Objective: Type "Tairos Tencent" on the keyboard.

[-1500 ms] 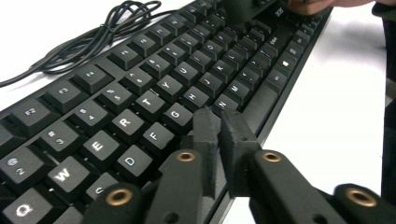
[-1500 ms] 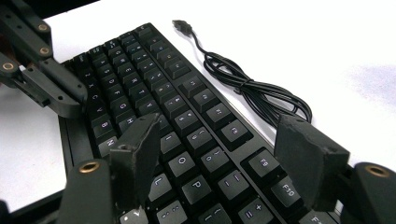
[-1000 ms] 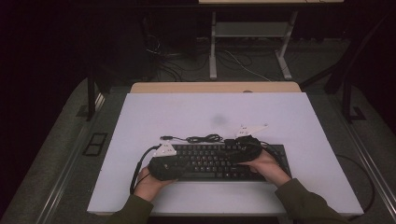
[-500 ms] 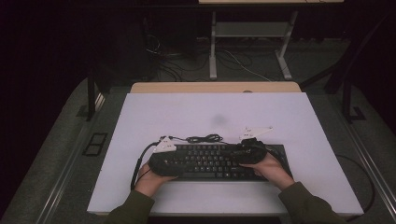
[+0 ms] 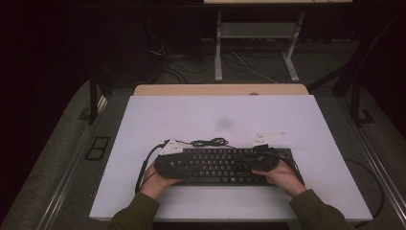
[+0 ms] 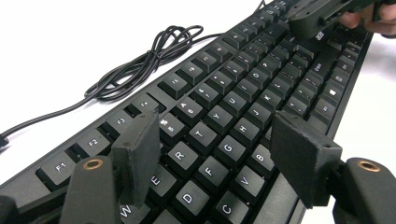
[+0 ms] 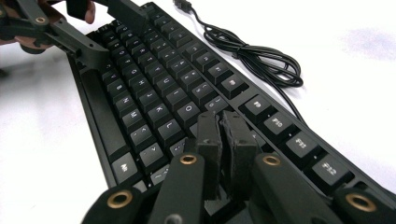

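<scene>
Nearest the table's front edge: two hands in olive sleeves, one at each end of the flat black plastic computer keyboard [image 5: 225, 165], which lies flat along the near side of the white tabletop [image 5: 220, 115].

Left gripper [image 6: 219, 154] hovering over the letter keys at the keyboard's left end, jaws just opened further and standing well apart, nothing between the pads, E and R keys visible in the gap; probably let go so as to poise over single keys rather than clamp.

Right gripper [image 7: 226, 140] over the keys below the function row, jaws just closed pad against pad, holding nothing; likely brought together into one blunt tip for pressing a key.

Just beyond the keyboard's far edge: its thin black cable [image 5: 210, 142] in a loose coil on the table, unplugged end lying free, clear of both grippers.
</scene>
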Available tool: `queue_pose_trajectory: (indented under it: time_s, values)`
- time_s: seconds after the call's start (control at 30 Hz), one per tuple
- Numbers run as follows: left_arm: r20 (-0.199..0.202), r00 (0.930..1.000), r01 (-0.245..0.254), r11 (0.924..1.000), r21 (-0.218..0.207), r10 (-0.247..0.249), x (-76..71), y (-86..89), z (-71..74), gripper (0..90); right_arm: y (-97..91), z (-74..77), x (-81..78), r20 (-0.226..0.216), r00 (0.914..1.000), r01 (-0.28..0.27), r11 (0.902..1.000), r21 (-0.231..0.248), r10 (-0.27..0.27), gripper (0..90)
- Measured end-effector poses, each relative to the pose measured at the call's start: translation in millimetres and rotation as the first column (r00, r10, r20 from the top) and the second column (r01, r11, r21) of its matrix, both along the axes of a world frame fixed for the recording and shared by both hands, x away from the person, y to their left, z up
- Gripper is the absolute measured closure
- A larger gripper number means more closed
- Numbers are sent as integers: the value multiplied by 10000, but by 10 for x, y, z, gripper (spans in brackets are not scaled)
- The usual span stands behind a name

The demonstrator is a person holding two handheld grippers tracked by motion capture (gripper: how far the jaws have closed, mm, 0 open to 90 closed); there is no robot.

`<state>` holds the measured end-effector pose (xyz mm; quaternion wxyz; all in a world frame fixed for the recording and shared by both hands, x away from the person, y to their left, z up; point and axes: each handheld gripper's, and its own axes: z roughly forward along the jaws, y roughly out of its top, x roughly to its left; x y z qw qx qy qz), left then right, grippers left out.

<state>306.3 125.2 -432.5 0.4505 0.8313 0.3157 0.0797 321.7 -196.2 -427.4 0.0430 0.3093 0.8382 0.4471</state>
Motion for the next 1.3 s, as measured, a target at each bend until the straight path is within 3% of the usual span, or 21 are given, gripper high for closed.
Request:
queue_pose_trajectory:
  time_s: [0.57,1.3]
  values:
    - [139,9999,77,9998,174,-79,129,-43,2,303,-181,-43,-110,-271,9996,-57,9997,-238,51,864]
    - [204,9998,51,9998,201,-55,159,-55,9,301,-111,-100,-206,-354,9966,-773,9942,-752,748,864]
